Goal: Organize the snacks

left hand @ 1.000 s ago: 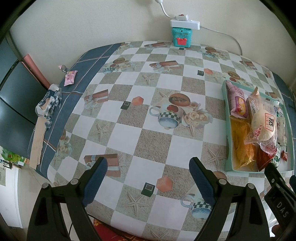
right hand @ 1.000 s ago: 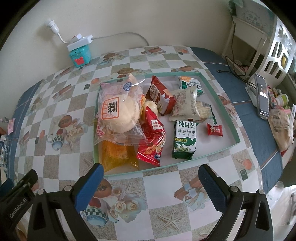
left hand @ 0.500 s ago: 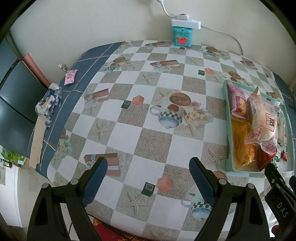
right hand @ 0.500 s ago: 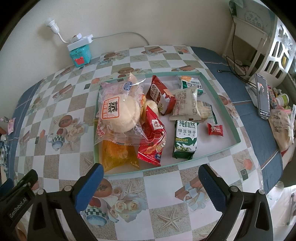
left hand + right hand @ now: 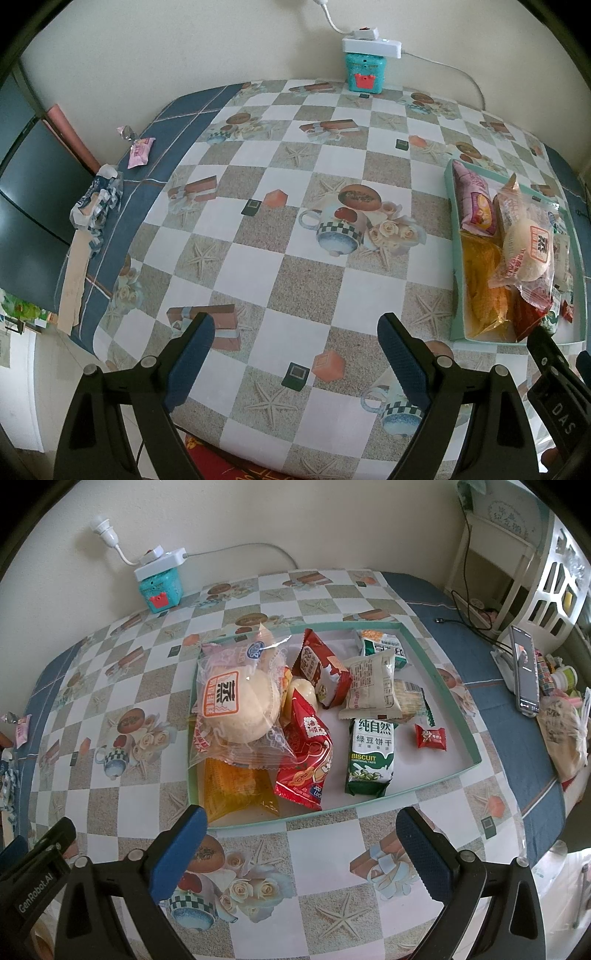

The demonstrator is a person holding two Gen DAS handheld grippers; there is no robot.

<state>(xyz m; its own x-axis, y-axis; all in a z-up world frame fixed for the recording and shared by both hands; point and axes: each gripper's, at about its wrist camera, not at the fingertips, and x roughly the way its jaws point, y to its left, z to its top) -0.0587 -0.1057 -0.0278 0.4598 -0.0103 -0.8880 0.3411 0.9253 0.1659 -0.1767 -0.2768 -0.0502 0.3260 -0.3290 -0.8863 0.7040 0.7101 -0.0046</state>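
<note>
A shallow teal-rimmed tray (image 5: 439, 668) holds several snack packs: a large bun in clear wrap (image 5: 236, 701), a yellow pack (image 5: 236, 790), a red pack (image 5: 306, 760), a green biscuit pack (image 5: 371, 757), a small red candy (image 5: 430, 736). The same tray (image 5: 456, 254) sits at the right of the left wrist view. My right gripper (image 5: 299, 834) hovers open just in front of the tray, nothing between its fingers. My left gripper (image 5: 295, 339) stands open over bare tablecloth, left of the tray. A pink candy (image 5: 139, 157) lies near the table's far left edge.
A teal box with a white power strip (image 5: 159, 579) stands at the back wall. Crumpled wrappers (image 5: 94, 206) lie at the left edge. A phone on a stand (image 5: 524, 672), a cable and a bag (image 5: 565, 738) occupy the blue right side of the table.
</note>
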